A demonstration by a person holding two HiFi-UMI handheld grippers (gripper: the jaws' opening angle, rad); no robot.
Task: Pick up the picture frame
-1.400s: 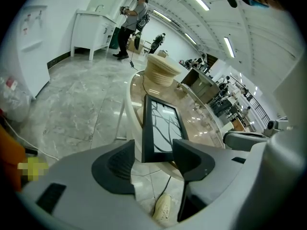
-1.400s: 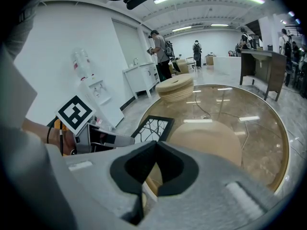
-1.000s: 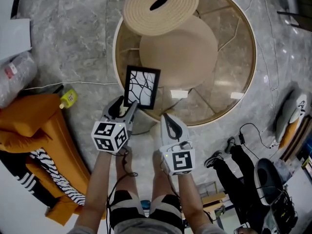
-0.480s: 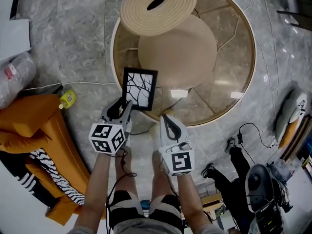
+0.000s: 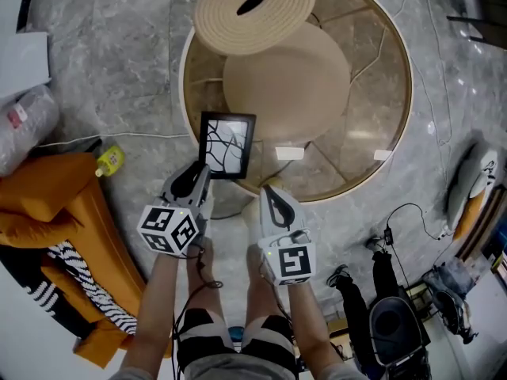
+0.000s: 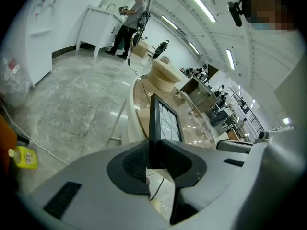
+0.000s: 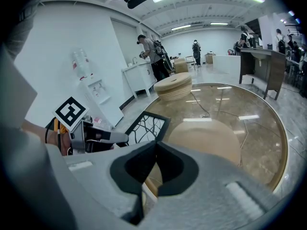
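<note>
The picture frame (image 5: 227, 145), black-edged with a branch pattern, stands at the near left rim of the round glass table (image 5: 396, 133). My left gripper (image 5: 201, 178) has its jaws closing on the frame's lower left corner. In the left gripper view the frame's edge (image 6: 154, 123) rises from between the pads of the left gripper (image 6: 154, 153), which touch it on both sides. My right gripper (image 5: 275, 199) hovers just right of the frame, below the table rim, shut with nothing in it. The right gripper view shows the frame (image 7: 146, 125) beyond the closed right gripper (image 7: 154, 150).
On the table lie a coiled rope disc (image 5: 253, 10) and a tan round board (image 5: 289, 77). An orange cushion (image 5: 55, 204), a yellow bottle (image 5: 111, 161) and a plastic bag (image 5: 24, 121) sit left on the marble floor. Cables and gear lie at right.
The left gripper's jaws have narrowed from wide apart onto the frame's lower corner. Its marker cube shifted slightly down and left. The right gripper kept still.
</note>
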